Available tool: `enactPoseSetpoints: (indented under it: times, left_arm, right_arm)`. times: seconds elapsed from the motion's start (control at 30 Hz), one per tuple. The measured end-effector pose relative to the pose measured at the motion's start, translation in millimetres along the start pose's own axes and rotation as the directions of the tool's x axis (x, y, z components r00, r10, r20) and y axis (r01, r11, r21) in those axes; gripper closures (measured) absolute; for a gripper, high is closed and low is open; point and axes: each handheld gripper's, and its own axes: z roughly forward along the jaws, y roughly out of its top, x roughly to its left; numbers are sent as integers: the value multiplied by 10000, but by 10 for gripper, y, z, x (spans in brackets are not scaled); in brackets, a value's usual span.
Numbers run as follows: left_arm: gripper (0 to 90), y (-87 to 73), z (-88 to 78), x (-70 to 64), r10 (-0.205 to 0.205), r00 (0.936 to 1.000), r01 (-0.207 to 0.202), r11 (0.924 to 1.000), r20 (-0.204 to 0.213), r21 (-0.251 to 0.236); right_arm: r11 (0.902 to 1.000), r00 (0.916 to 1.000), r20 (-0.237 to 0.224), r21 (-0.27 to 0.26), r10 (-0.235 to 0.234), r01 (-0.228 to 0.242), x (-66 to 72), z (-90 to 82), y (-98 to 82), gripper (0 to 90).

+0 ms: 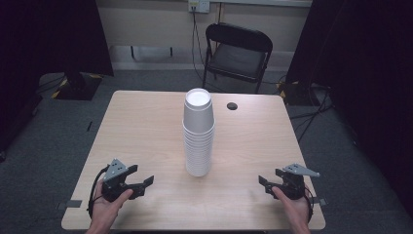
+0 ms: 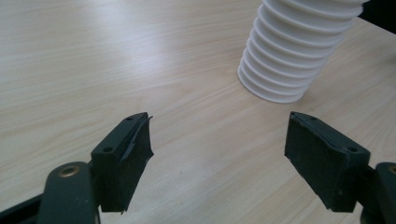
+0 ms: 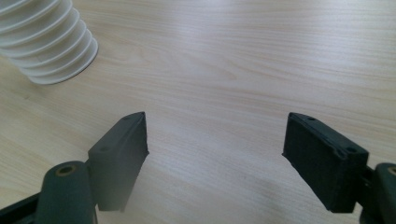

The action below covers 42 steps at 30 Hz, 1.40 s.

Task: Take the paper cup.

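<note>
A tall stack of white foam cups (image 1: 198, 134) stands upside down in the middle of the wooden table (image 1: 146, 126). My left gripper (image 1: 142, 181) rests near the front left edge, held by a hand, jaws wide apart over bare wood. In the left gripper view the gripper (image 2: 217, 149) is open and the cup stack (image 2: 292, 51) rises ahead to the upper right. My right gripper (image 1: 265, 184) sits near the front right edge, also open. From the right gripper view, the gripper (image 3: 215, 149) holds nothing and the cup stack (image 3: 46, 39) sits at upper left.
A round cable hole (image 1: 232, 106) lies in the table behind the stack. A black folding chair (image 1: 237, 53) stands beyond the far edge. Dark curtains hang at both sides, and cables run across the grey floor.
</note>
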Motion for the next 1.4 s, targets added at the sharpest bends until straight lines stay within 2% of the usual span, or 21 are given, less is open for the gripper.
enactPoseSetpoints:
  times: [0.07, 0.13, 0.3, 0.57, 0.63, 0.8, 0.93, 1.07, 1.2, 1.33, 1.4]
  left_arm:
    - [221, 4, 1, -25, 169, 9996, -171, 9998, 246, 107]
    - [194, 10, 10, -71, 203, 9990, -210, 9996, 404, 181]
    - [191, 36, -4, -115, 241, 9975, -252, 9995, 660, 165]
    - [185, 146, -41, -157, 309, 9967, -289, 9992, 750, -283]
    - [181, 182, -41, -179, 451, 9963, -423, 9983, 728, -395]
    - [170, 270, -49, -234, 413, 9951, -347, 9966, 893, -743]
    - [169, 353, -47, -259, 501, 9951, -417, 9943, 851, -980]
    - [168, 451, -29, -283, 690, 9934, -580, 9914, 917, -1174]
    - [169, 525, -7, -314, 675, 9920, -530, 9896, 1063, -1339]
    - [162, 605, 20, -376, 966, 9878, -784, 9862, 1225, -1456]
    - [158, 632, 23, -396, 951, 9868, -743, 9850, 1308, -1556]
  right_arm:
    - [10000, 10000, -3, 6, -57, 57, 8, -7, 6, 217]
    - [10000, 10000, -51, -23, -8, 8, 23, -29, -2, 215]
    - [9999, 9999, -91, -20, -107, 107, 56, -50, -4, 214]
    - [9999, 9996, -258, -20, -103, 103, 65, -14, 10, 212]
    - [9999, 9996, -249, -30, -118, 117, 68, -13, 13, 211]
    - [9999, 9996, -283, -37, -96, 95, 78, -17, 8, 212]
    - [9999, 9995, -306, -26, -102, 101, 77, -10, 13, 211]
    - [10000, 9995, -319, 27, -73, 74, 78, 9, 11, 216]
    - [10000, 9993, -365, 52, -80, 82, 82, 13, 8, 222]
    - [9999, 9992, -378, 50, -99, 101, 83, 14, 6, 212]
    - [9999, 9992, -383, 24, -122, 123, 82, 11, 9, 211]
